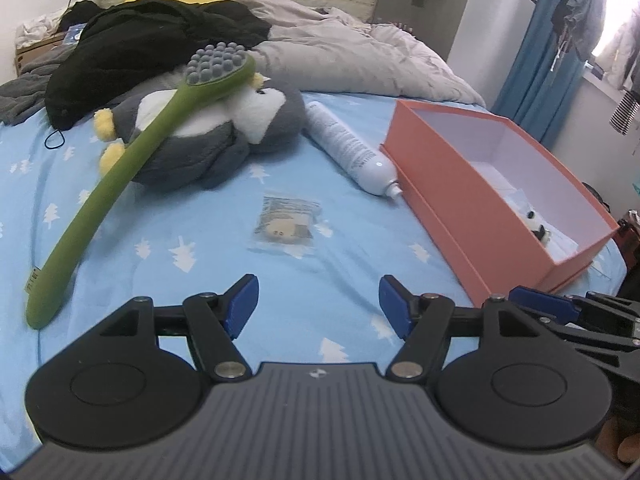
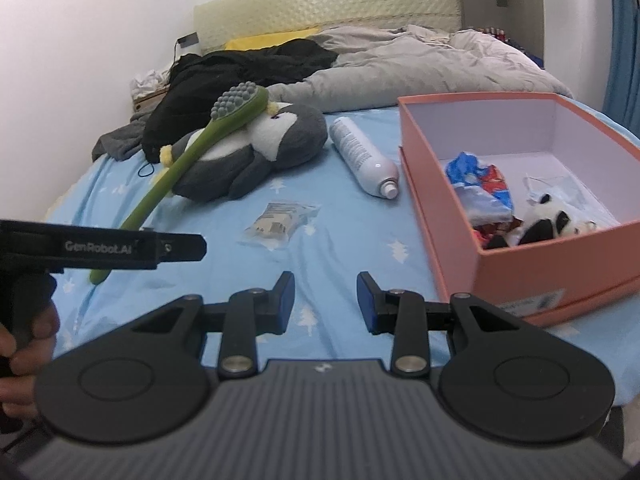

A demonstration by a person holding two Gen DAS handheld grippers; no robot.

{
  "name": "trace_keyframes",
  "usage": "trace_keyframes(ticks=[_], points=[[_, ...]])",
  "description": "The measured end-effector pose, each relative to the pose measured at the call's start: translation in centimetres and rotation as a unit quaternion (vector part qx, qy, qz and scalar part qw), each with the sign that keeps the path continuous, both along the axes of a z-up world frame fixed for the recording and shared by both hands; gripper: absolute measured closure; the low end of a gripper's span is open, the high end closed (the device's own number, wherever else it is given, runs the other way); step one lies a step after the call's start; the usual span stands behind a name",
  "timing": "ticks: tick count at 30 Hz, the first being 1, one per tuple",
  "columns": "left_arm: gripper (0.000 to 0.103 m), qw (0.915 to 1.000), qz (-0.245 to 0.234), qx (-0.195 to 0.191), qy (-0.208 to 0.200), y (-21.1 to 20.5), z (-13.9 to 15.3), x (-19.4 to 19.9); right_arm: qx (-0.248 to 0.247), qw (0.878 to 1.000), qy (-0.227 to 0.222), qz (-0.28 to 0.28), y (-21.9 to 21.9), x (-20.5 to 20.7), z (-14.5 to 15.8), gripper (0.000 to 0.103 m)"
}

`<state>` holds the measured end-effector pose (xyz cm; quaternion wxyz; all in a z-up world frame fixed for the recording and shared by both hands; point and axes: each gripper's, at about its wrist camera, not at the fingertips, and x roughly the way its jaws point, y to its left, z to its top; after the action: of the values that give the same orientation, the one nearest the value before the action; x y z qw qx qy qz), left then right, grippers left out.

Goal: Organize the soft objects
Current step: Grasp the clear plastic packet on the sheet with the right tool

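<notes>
A grey-and-white penguin plush (image 1: 208, 136) (image 2: 256, 148) lies on the blue bed sheet (image 1: 192, 248) (image 2: 336, 216), with a long green brush (image 1: 120, 172) (image 2: 192, 156) leaning across it. An orange box (image 1: 472, 200) (image 2: 520, 268) sits at the right; inside are a small panda plush (image 2: 548, 220) (image 1: 536, 224) and a blue-red crumpled item (image 2: 484, 184). A small clear packet (image 1: 288, 220) (image 2: 280, 220) lies mid-sheet. My left gripper (image 1: 318, 304) hovers open over bare sheet, nothing between its blue pads. My right gripper (image 2: 326, 300) is also open and empty, close to the box's near corner.
A white spray bottle (image 1: 352, 148) (image 2: 364, 156) lies between the penguin and the box. Black clothing (image 1: 140, 52) (image 2: 240, 68) and a grey duvet (image 1: 352, 60) (image 2: 420, 64) pile up at the head of the bed. A blue curtain (image 1: 548, 40) hangs at the right.
</notes>
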<state>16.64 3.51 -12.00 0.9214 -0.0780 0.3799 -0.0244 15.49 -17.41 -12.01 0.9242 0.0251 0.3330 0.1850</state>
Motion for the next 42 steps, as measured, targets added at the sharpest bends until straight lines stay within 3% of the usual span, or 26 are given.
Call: trace_keyframes(ticks=[18, 20, 22, 23, 36, 42], points=[[0.031, 0.9981, 0.058, 0.012, 0.018, 6.6, -3.3, 5.9, -0.014, 0.999, 0.011, 0.045, 5.9, 7.3, -3.3, 0.066], [0.031, 0.9977, 0.062, 0.016, 0.019, 7.1, -3.7, 6.6, -0.013, 0.999, 0.012, 0.050, 6.6, 8.2, -3.7, 0.057], [0.031, 0.9972, 0.068, 0.021, 0.022, 7.6, -4.2, 7.4, -0.014, 0.999, 0.009, 0.048, 7.2, 9.3, -4.2, 0.038], [0.031, 0.9971, 0.070, 0.018, 0.023, 7.8, -4.5, 7.6, -0.017, 0.999, 0.007, 0.048, 7.4, 9.8, -4.5, 0.037], [0.031, 0.9954, 0.088, -0.011, 0.037, 10.3, -7.0, 10.5, -0.016, 0.995, 0.034, 0.090, 12.1, 15.4, -8.6, 0.037], [0.031, 0.9947, 0.091, -0.014, 0.045, 11.1, -7.8, 11.0, -0.040, 0.994, 0.031, 0.095, 14.1, 16.6, -10.1, 0.037]])
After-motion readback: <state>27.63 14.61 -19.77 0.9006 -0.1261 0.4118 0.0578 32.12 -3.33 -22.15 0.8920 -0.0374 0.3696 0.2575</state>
